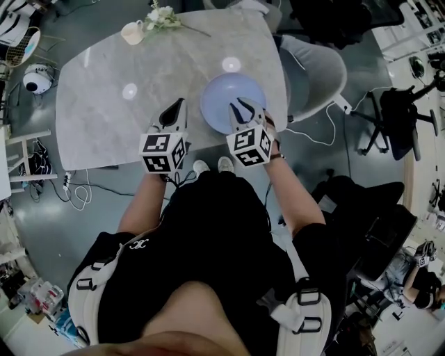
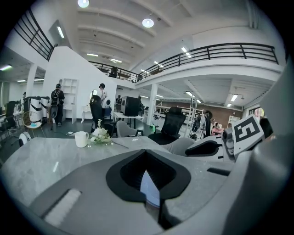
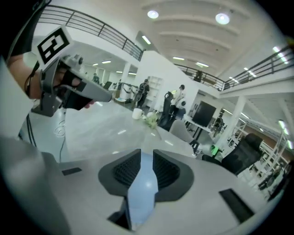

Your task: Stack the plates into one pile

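Currently a pale blue plate (image 1: 222, 92) lies flat on the marble bench (image 1: 125, 118), toward its near right part, close to the front edge. Whether more than one plate is in that spot cannot be told from above.

The right tongs (image 1: 245, 110) hover over the near rim of the plate, pointing forward and down. In the right gripper view their jaws stand apart, with the blue of the plate (image 3: 141, 193) showing through the gap between the ribbed black pads (image 3: 125, 170). The pads do not press on it.

The left tongs (image 1: 178, 111) hang over bare bench just to the left of the plate, apart from its rim. In the left gripper view their jaws meet at the tips and grip nothing. A pale blue wedge (image 2: 149, 188) shows through the slot behind the tips; what it is cannot be made out. The same view shows the right tongs off to the right at about the same height.

At the far edge of the bench stand a white mug (image 1: 132, 33) and, just beside it, a small bunch of white flowers (image 1: 161, 17), both well apart from the plate. A grey chair (image 1: 316, 69) sits at the bench's right side.
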Action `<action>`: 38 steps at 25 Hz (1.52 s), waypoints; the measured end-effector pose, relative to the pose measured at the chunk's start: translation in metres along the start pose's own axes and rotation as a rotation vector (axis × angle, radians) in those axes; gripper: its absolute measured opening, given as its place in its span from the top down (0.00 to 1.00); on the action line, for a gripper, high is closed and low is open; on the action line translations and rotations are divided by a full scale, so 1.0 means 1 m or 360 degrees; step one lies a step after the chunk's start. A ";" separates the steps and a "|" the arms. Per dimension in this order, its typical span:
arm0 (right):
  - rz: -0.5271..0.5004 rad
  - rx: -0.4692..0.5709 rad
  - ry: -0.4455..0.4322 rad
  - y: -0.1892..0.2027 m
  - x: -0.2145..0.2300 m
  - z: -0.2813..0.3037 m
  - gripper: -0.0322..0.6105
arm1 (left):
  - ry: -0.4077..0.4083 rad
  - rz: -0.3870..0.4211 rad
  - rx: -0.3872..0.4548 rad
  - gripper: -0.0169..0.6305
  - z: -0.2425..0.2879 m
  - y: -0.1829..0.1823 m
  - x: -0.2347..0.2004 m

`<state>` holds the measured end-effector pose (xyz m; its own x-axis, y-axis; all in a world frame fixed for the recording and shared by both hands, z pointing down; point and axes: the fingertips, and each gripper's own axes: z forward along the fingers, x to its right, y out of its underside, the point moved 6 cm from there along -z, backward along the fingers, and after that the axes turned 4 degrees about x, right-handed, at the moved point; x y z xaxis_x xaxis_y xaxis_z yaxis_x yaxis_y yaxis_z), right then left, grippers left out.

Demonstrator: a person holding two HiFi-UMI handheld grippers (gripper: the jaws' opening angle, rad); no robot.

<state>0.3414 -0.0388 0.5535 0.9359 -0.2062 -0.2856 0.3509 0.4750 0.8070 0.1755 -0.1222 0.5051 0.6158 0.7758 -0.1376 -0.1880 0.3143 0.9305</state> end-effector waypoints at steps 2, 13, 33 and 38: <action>0.0035 0.0090 0.0147 -0.017 0.018 0.000 0.82 | -0.0014 -0.0014 0.0058 0.97 0.006 -0.015 -0.002; 0.0416 0.0719 0.0513 -0.107 0.095 -0.051 0.94 | -0.0104 0.0105 0.0350 0.97 0.000 -0.104 -0.006; 0.0551 0.0761 0.0563 -0.086 0.106 -0.061 0.94 | -0.0144 0.0109 0.0307 0.97 -0.002 -0.092 0.006; 0.0573 0.0763 0.0533 -0.086 0.108 -0.059 0.94 | -0.0156 0.0118 0.0297 0.97 -0.003 -0.090 0.008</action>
<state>0.4138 -0.0516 0.4226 0.9778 0.2058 -0.0385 0.0358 0.0171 0.9992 0.1945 -0.1428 0.4193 0.6789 0.7330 -0.0415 -0.0963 0.1449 0.9848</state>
